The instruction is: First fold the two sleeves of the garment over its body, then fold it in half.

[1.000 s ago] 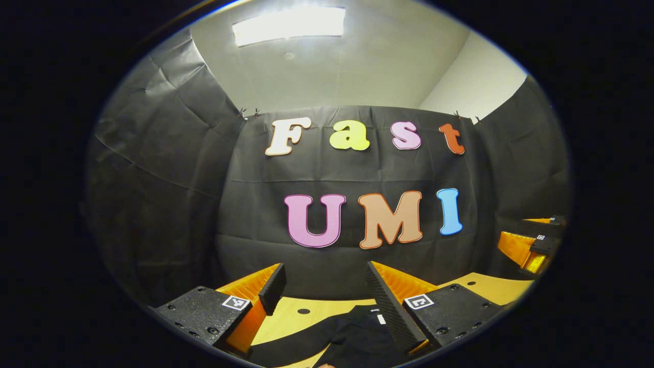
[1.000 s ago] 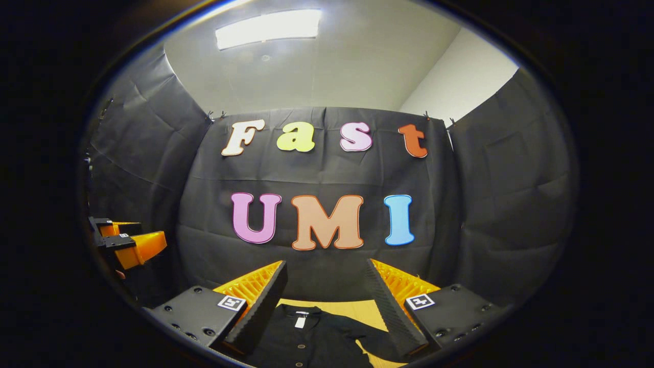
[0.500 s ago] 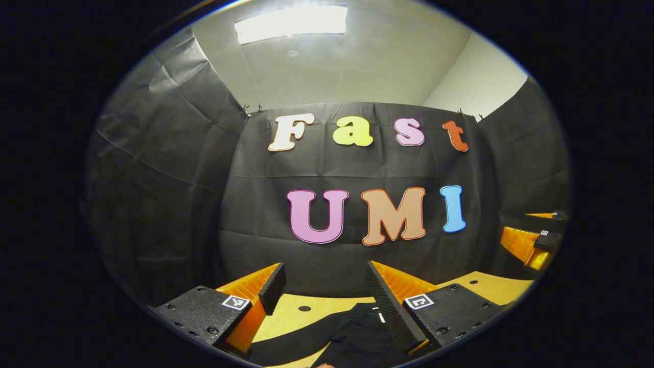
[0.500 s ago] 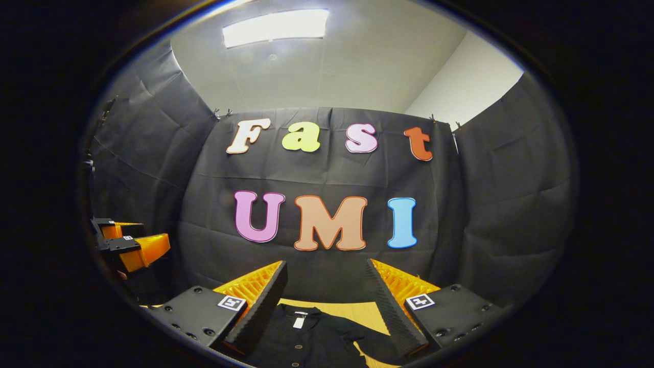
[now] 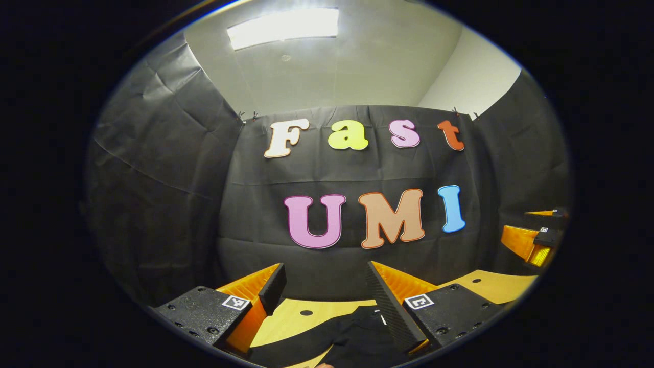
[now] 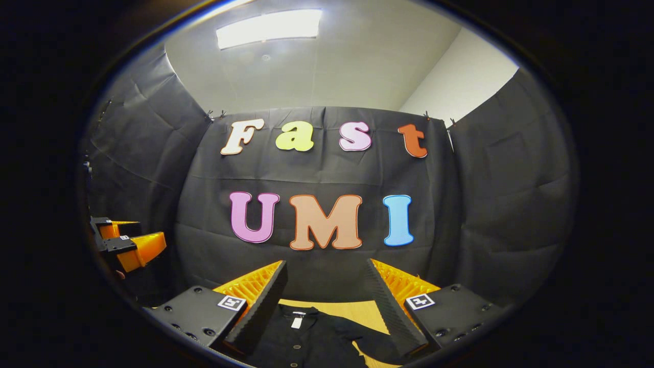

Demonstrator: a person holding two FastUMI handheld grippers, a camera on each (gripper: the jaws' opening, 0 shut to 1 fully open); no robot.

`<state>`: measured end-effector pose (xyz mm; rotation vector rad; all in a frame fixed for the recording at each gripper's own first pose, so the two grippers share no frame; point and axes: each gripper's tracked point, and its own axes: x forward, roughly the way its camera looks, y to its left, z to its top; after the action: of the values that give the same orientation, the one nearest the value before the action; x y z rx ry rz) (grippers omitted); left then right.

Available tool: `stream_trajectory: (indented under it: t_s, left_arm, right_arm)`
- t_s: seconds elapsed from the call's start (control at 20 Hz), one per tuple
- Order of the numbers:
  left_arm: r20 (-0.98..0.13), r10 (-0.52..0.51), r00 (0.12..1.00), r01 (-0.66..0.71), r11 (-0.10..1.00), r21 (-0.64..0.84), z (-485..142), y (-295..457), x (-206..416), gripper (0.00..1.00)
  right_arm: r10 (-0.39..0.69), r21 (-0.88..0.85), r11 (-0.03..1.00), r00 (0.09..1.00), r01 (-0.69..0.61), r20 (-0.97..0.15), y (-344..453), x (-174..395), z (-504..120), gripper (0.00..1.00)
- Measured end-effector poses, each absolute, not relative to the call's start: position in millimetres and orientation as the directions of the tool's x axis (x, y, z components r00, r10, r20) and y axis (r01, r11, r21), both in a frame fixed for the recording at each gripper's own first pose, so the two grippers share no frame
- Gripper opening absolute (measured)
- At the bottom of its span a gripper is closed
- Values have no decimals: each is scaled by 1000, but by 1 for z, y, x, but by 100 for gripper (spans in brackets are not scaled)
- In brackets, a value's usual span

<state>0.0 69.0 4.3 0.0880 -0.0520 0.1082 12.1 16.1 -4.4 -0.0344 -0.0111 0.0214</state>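
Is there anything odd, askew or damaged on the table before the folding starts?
Nothing stands out. The black buttoned shirt lies unfolded on the wooden table, one sleeve spread aside. Both jaws are open above it.

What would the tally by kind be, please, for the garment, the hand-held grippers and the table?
Garment: 1
Hand-held grippers: 2, left hand-held gripper and right hand-held gripper
Table: 1
Total: 4
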Motion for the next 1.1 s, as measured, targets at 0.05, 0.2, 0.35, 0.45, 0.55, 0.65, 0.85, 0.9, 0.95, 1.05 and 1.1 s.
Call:
stream_trajectory:
  t_s: [0.05,0.2,0.35,0.45,0.55,0.65,0.85,0.9,0.95,1.05,1.1]
  left_arm:
    - [54,105,993,-109,991,83,4,67,0,94]
    - [48,104,993,-108,991,78,2,65,3,93]
    - [50,107,993,-110,991,79,2,64,3,93]
    - [51,110,993,-114,990,82,3,64,4,93]
    - [58,114,992,-119,990,78,4,65,3,93]
    - [58,118,991,-122,989,81,3,63,3,94]
    - [59,124,991,-129,988,90,4,61,3,94]
    - [60,126,990,-131,987,93,4,60,3,94]
    - [62,126,990,-131,987,95,6,59,4,93]
    - [65,129,990,-134,986,97,6,56,3,93]
    - [65,131,989,-137,986,98,6,56,3,94]
  right_arm:
    - [29,-38,999,999,-29,13,17,13,-5,99]
    - [48,-44,998,999,-47,15,20,14,-5,99]
    - [48,-50,998,999,-47,16,18,15,-5,98]
    - [37,-64,997,999,-36,24,12,17,-3,97]
    - [29,-73,997,999,-27,19,7,19,-5,99]
    - [13,-80,997,1000,-13,0,1,21,-12,97]
    - [-33,-121,992,999,28,-39,-24,29,-23,99]
    - [-45,-134,990,998,38,-50,-30,30,-27,97]
    - [-59,-144,988,996,50,-60,-36,31,-31,97]
    - [-92,-159,984,992,79,-80,-50,33,-36,96]
    - [-109,-163,982,990,93,-92,-57,34,-39,99]
